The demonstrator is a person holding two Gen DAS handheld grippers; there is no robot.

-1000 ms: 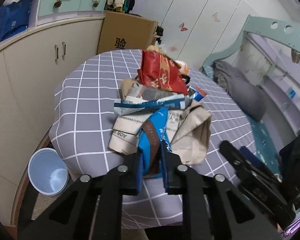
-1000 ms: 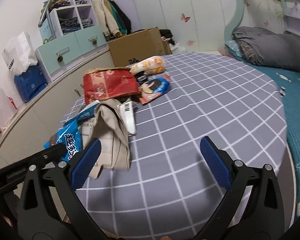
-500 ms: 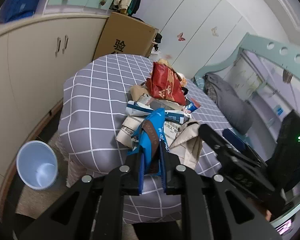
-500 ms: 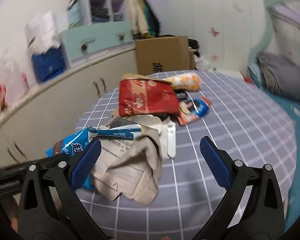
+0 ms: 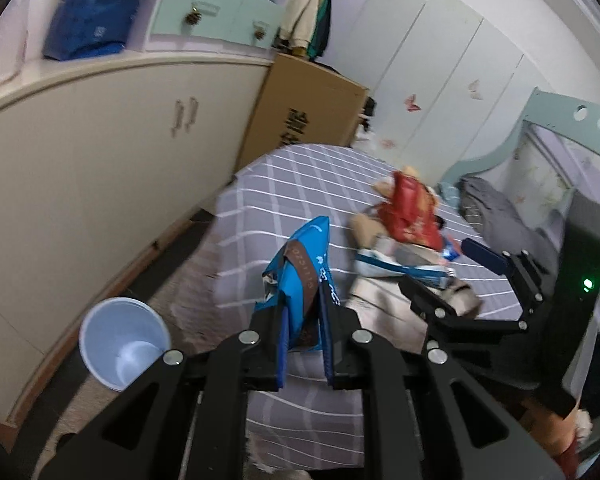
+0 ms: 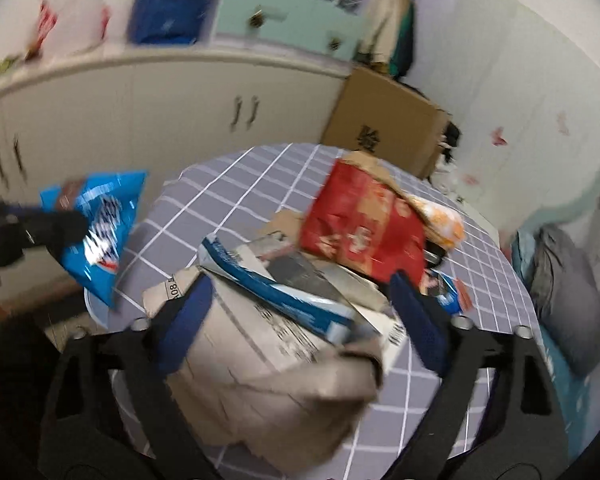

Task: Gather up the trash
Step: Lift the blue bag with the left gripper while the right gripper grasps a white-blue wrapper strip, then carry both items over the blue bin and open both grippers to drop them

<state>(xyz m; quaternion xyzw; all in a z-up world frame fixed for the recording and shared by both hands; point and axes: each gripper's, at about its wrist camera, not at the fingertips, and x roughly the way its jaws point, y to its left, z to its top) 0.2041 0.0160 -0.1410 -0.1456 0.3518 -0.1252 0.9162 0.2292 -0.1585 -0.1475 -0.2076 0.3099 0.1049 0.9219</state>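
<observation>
My left gripper [image 5: 304, 320] is shut on a blue snack wrapper [image 5: 300, 264], held up over the table's left edge, clear of the pile. The same wrapper [image 6: 100, 220] shows at the left of the right wrist view. A pale blue bin [image 5: 122, 342] stands on the floor below and to the left. My right gripper [image 6: 300, 312] hangs over the heap of crumpled beige paper [image 6: 284, 392], its jaws closing with the paper and a blue-white carton [image 6: 276, 292] between them; the pads do not visibly press. A red bag [image 6: 364, 228] lies behind.
The round table [image 6: 228, 184] wears a grey checked cloth. A cardboard box [image 5: 308, 108] and cream cabinets [image 5: 100, 140] stand behind and to the left. An orange packet [image 6: 440, 220] and a small blue wrapper [image 6: 448, 296] lie by the red bag. Grey bedding [image 5: 496, 208] lies to the right.
The left gripper carried the blue wrapper off the pile and leftwards past the table's edge. The right gripper swung left over the paper heap, rolled, and its jaws narrowed.
</observation>
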